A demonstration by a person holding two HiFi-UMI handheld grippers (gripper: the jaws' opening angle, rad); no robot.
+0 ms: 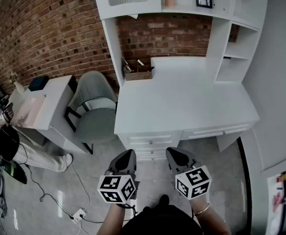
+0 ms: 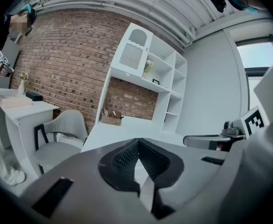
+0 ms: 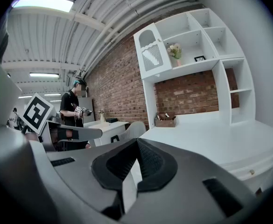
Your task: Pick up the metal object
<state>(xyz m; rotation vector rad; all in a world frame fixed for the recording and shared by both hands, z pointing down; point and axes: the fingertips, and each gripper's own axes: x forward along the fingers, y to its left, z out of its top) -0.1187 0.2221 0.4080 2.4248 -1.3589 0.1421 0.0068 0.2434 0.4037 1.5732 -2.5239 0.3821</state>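
So, in the head view the left gripper [image 1: 128,154] and right gripper [image 1: 174,153] hang low, short of the white desk's [image 1: 182,102] front edge. A wooden box [image 1: 138,71] at the desktop's back left corner holds small items. The metal object is probably among them, but it is too small to tell. In the left gripper view, the jaws meet on nothing. The right gripper view shows the same. Nothing is picked up yet, so reach and grasp remain.
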